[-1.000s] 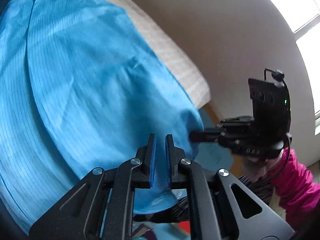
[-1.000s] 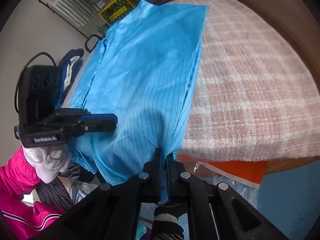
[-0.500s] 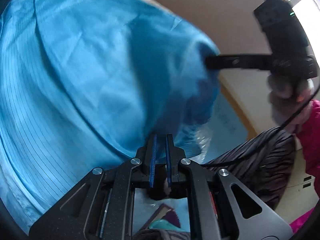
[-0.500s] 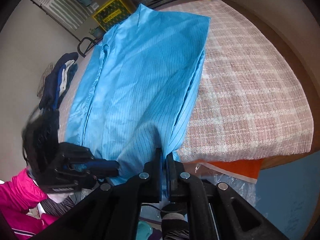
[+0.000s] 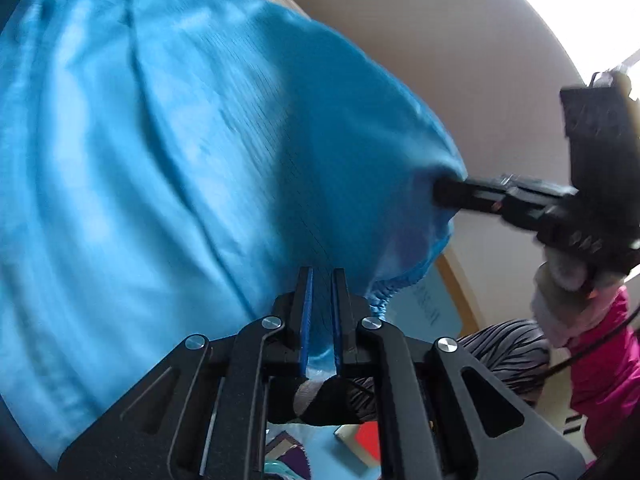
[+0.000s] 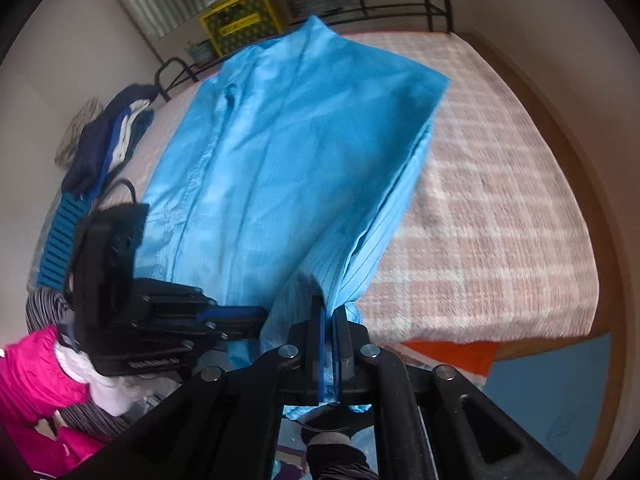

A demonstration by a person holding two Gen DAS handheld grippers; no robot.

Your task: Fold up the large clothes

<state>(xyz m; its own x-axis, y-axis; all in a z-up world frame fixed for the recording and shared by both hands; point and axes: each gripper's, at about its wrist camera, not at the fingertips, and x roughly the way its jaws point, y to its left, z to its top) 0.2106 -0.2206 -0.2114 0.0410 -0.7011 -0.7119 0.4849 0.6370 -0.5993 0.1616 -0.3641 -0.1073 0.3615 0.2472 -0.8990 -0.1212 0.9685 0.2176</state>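
Cloth is filling the left-wrist frame: blue garment [image 5: 192,152] is being pinched in the left gripper [image 5: 320,312], jaws nearly closed on its hem. Right-wrist view: right gripper [image 6: 329,344] is clamping the other corner, keeping the hem taut over the bed [image 6: 500,200].

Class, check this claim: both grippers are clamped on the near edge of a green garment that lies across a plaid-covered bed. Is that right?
Not quite: the colour is wrong. The garment is bright blue, not green, as the right wrist view shows. The rest holds: the left gripper and the right gripper are both clamped on its near edge, and it lies across the plaid-covered bed.
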